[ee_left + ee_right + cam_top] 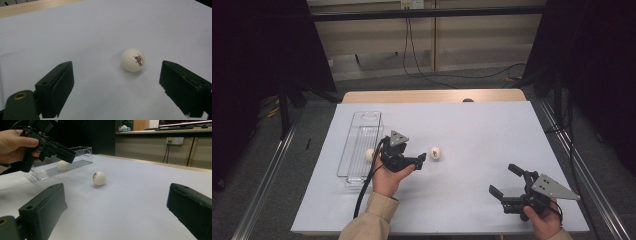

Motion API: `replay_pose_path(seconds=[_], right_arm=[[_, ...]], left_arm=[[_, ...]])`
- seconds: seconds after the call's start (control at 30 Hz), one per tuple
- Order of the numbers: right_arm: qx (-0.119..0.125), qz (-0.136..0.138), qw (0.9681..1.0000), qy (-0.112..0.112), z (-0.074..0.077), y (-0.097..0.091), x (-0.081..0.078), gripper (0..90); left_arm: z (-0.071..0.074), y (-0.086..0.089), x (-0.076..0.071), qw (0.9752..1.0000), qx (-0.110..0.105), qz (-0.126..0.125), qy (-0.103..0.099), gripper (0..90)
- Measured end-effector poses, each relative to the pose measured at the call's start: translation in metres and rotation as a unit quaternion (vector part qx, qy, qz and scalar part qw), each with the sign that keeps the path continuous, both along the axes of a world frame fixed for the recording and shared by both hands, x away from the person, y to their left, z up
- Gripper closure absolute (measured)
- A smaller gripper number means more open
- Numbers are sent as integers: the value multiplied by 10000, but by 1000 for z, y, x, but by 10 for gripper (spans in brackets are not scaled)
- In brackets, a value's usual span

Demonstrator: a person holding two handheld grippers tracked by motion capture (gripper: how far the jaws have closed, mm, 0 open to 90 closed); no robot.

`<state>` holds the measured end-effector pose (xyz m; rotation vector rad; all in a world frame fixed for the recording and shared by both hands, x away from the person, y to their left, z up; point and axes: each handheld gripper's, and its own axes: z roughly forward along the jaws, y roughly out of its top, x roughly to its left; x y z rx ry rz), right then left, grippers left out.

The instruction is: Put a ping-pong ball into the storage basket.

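Here left gripper (418, 161) gapes empty just short of table-tennis ball (435, 153); right gripper (503, 181) wide open, well apart.

Two white balls: one (435, 153) out on the worktop (482, 135), one (370, 154) inside the tray. One clear plastic tray (361, 145) (long, narrow). Two hand-held grippers, left (414, 161) and right (504, 181).

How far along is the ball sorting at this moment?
Done: one ball lies in the clear tray. In hand: the left gripper hovers open beside the second ball on the white table, not touching it. Left: grasp that ball and put it in the tray. The right gripper waits open, apart.
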<state>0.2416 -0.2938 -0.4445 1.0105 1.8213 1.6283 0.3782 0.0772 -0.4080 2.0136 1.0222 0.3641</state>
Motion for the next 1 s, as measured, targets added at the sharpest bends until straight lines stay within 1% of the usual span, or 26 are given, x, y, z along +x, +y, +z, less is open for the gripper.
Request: replay_pose_path(seconds=[0.07, 0.1, 0.33, 0.37, 0.43, 0.47, 0.53, 0.57, 0.6, 0.63, 0.7, 0.73, 0.77, 0.8, 0.83, 0.9, 0.93, 1.0], right_arm=[[2, -3, 10000, 0, 0, 0, 0, 18], [8, -5, 10000, 2, 0, 0, 0, 18], [25, -3, 10000, 8, 0, 0, 0, 18], [22, 2, 10000, -1, 1, 0, 0, 18], [18, 14, 10000, -9, 1, 1, 0, 18], [23, 19, 10000, -8, 1, 1, 0, 18], [29, 22, 10000, -10, 1, 2, 0, 18], [34, 27, 10000, -8, 1, 2, 0, 18], [23, 40, 10000, -8, 1, 3, 0, 18], [8, 49, 10000, -9, 1, 3, 1, 18], [18, 52, 10000, -17, 1, 3, 1, 18], [33, 52, 10000, -8, 2, 4, 1, 18], [31, 57, 10000, -18, 2, 4, 1, 18], [32, 61, 10000, -16, 2, 4, 1, 18], [33, 60, 10000, -13, 1, 5, 0, 18], [26, 61, 10000, -16, 1, 5, 0, 18], [37, 58, 10000, -14, 2, 4, 0, 18], [20, 49, 10000, -13, 1, 3, 0, 18]], left_arm=[[-1, -2, 0, 10000, -13, 3, 13, 123], [-2, -3, 0, 10000, -54, 13, 14, 123], [-6, -12, 0, 10000, -33, -66, 25, 118], [-6, -13, 0, 10000, -69, -54, 33, 118], [-7, -15, 0, 10000, -21, -84, 22, 118], [-7, -16, -1, 9999, -48, -81, 49, 118], [-7, -17, -1, 9999, -63, -107, 47, 117], [-7, -18, -1, 9999, -37, -113, 29, 117], [-7, -18, -1, 9999, -57, -121, 26, 116], [-7, -19, -1, 9998, -122, -144, 27, 112], [-8, -21, -1, 9998, -131, -161, 12, 109], [-8, -21, -1, 9998, -92, -171, 10, 109], [-9, -22, -1, 9998, -122, -155, 35, 109], [-9, -22, -1, 9998, -78, -164, 15, 109], [-9, -22, -1, 9998, -78, -164, 15, 109], [-11, -24, -1, 9998, -134, -156, 40, 108], [-11, -24, 0, 9998, -83, -187, 24, 108], [-12, -25, 0, 9998, -123, -175, 44, 108]])
